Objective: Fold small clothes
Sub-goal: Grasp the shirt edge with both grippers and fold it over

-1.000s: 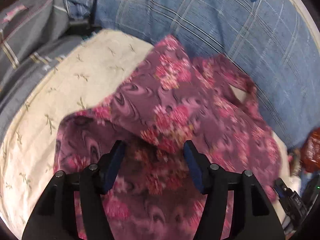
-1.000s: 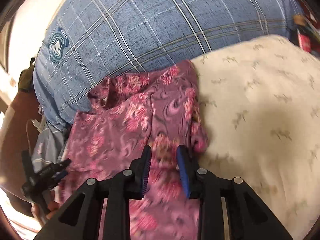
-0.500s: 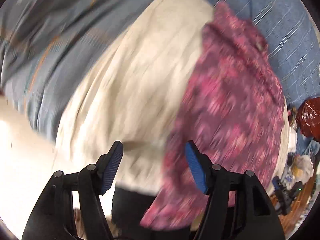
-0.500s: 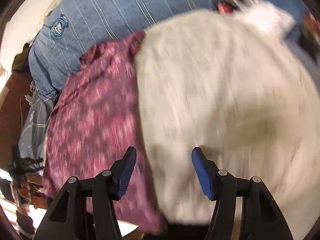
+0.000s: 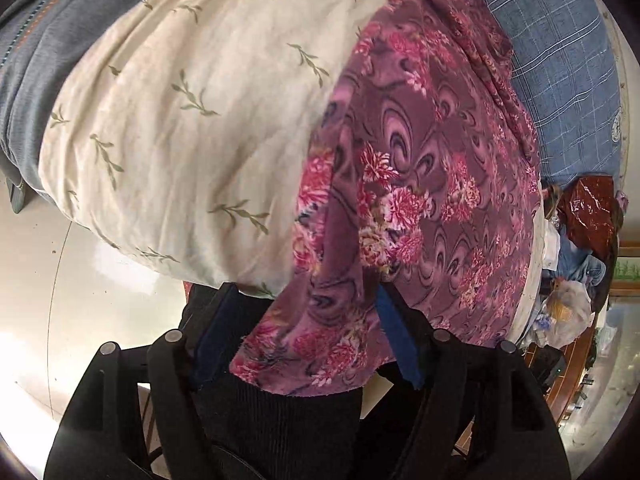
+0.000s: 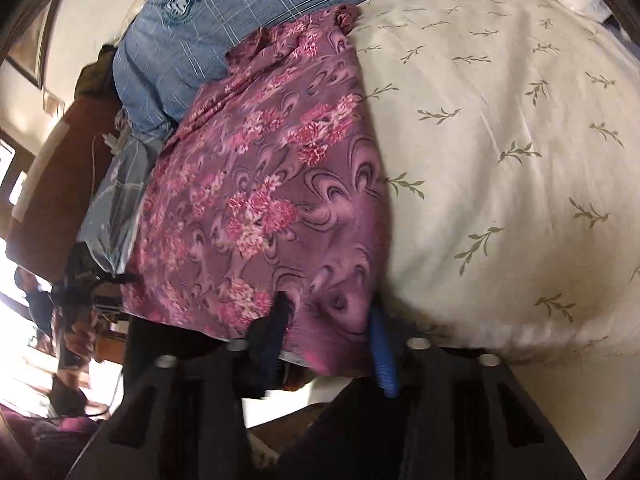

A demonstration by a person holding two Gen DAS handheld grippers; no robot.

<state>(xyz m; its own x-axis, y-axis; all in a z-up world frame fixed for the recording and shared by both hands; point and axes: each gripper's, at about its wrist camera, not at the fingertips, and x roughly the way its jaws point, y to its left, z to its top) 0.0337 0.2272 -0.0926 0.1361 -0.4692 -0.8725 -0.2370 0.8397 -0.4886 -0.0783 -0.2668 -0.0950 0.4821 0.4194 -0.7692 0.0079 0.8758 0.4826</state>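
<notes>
The floral garment [image 5: 420, 152] runs lengthwise away from both hand-held grippers, its near hem hiding the bed's edge. The left hand-held gripper [image 5: 308, 336] has been opening and stands wide astride the hem; the right hand-held gripper [image 6: 332, 332] has been closing, grip unclear.

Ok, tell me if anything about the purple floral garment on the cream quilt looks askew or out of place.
The purple floral garment lies slanted across the cream leaf-print quilt, its near hem hanging off the quilt's edge. Its far end is bunched in wrinkles against the blue plaid pillow. No damage shows.
</notes>
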